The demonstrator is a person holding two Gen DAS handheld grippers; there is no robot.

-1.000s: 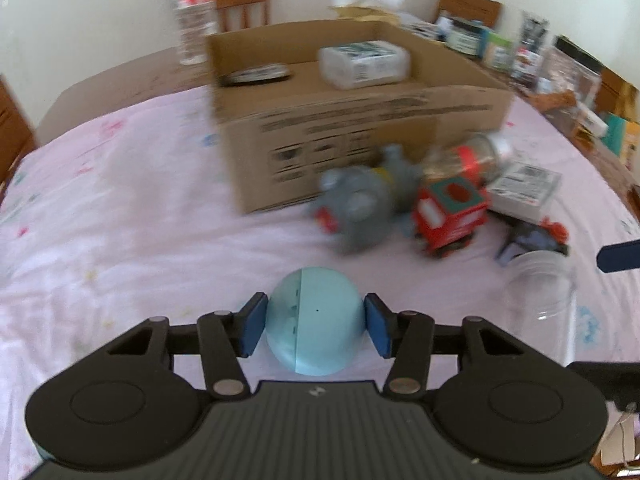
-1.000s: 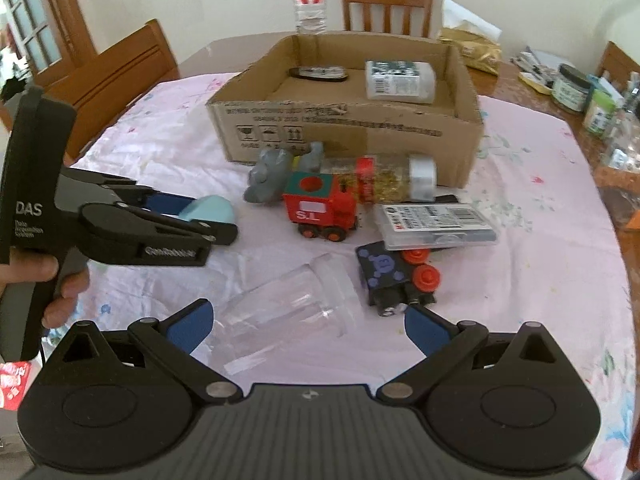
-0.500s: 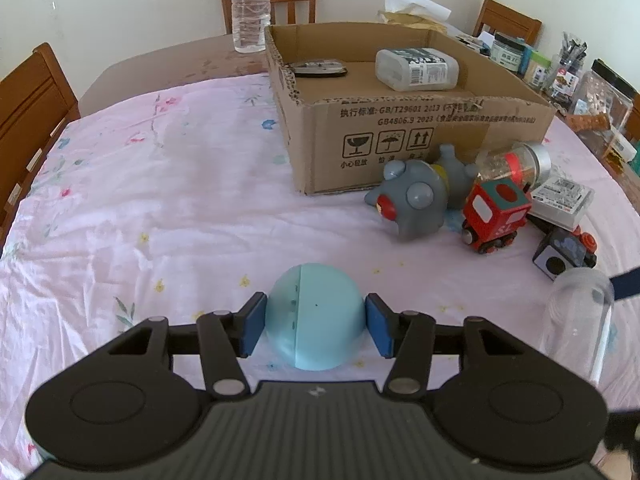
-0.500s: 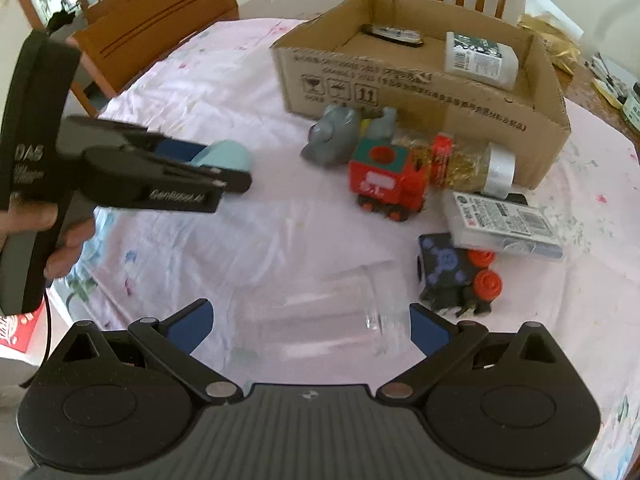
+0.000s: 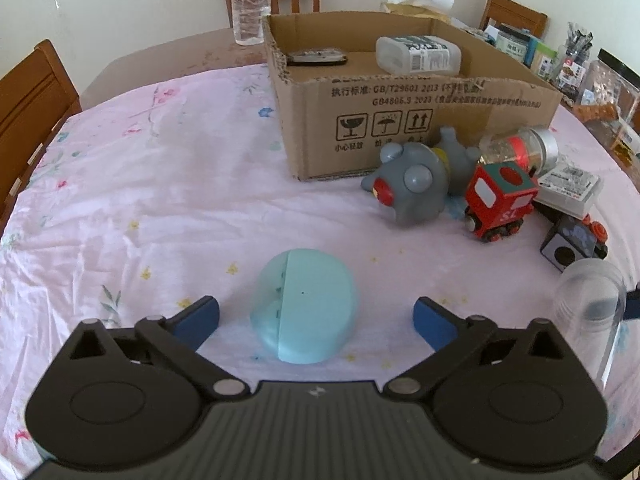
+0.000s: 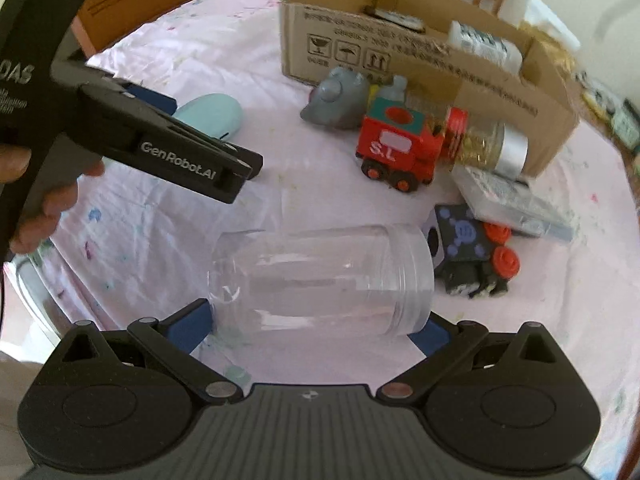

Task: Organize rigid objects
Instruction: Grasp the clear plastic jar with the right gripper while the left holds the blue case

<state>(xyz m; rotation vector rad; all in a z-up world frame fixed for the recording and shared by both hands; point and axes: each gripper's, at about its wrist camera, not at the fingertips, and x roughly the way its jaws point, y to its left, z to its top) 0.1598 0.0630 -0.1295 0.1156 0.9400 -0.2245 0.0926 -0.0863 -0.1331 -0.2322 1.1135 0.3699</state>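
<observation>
The left gripper (image 5: 316, 318) is opening its jaws wide, and the pale blue case (image 5: 306, 306) is lying on the pink tablecloth (image 5: 160, 200) between the blue pads (image 5: 198, 316), which are standing clear of it on both sides. Ahead of this gripper and to its right, the cardboard box (image 5: 420, 132) is sitting open-topped, holding a white bottle (image 5: 418, 54) lying on its side and a flat dark item (image 5: 318, 57) near its far left corner. Just in front of the box, a grey toy (image 5: 412, 190) is lying beside a red toy train (image 5: 500, 200), with a glass jar (image 5: 520, 148) on its side behind the train. A water bottle (image 5: 250, 4) is standing beyond the box on the bare table edge.

The right gripper (image 6: 320, 320) is pointing steeply down with its jaws spread, and the clear plastic jar (image 6: 324, 280) is lying on its side between the two pads. I cannot tell whether the pads are touching the jar, but they are not visibly squeezing it. Just right of the jar's mouth, a dark blue toy block (image 6: 464, 248) with red wheels is lying tipped over, and a flat white packet (image 6: 512, 200) is resting beyond it. To the upper left of this gripper, a hand (image 6: 48, 196) is holding the left gripper's black body over the blue case.
</observation>
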